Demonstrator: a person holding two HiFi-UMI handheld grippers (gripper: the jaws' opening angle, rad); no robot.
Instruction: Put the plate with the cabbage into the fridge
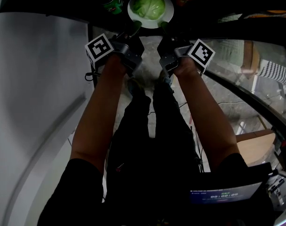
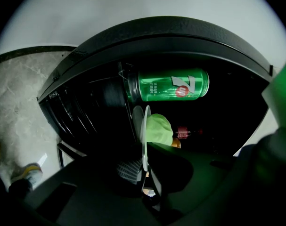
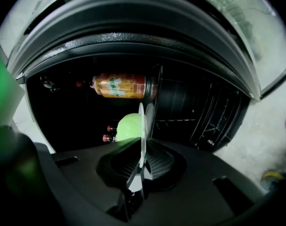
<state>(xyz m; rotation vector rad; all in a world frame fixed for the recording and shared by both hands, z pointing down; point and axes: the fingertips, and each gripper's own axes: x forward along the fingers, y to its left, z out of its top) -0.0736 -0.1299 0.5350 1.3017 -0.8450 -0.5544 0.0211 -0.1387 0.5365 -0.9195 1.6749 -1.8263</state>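
You held the plate just inside the fridge, near its green can. The left gripper and right gripper each pinched an opposite rim, likely so the cabbage sat level.

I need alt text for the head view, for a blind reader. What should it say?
Seen from above, the left gripper and right gripper each clamp one side of a white plate carrying a green cabbage, held at the dark fridge opening. A green can is left of the plate.
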